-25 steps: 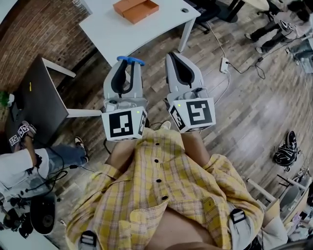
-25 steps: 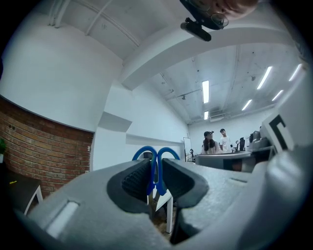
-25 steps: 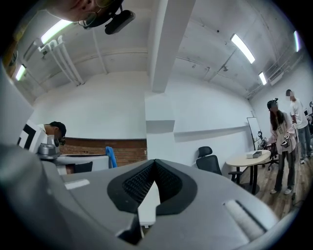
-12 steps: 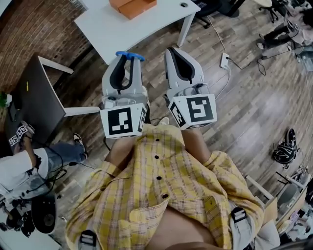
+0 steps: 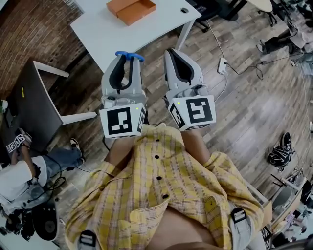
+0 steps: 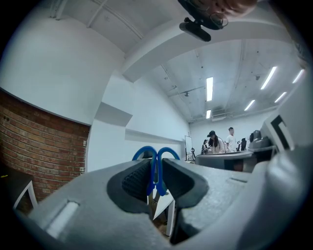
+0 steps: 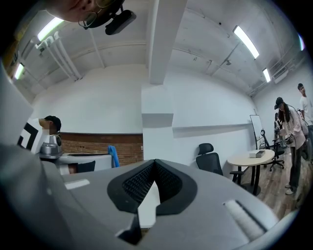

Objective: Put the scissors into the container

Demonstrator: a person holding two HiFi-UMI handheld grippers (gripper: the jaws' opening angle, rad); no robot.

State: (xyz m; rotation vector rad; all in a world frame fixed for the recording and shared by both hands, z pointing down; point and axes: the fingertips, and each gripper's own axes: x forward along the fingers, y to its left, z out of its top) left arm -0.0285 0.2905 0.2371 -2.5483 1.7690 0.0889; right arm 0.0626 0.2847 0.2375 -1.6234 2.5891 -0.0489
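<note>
Scissors (image 6: 155, 171), only blue handles visible, between jaws of left gripper (image 5: 129, 62)

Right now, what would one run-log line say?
left tool: shut on scissors | right tool: shut, empty | container: on table, no scissors

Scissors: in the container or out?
Out. The scissors are clamped in the left gripper; the orange container sits apart on the white table.

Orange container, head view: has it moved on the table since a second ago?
No. The orange container still sits left of the white table's cable hole.
</note>
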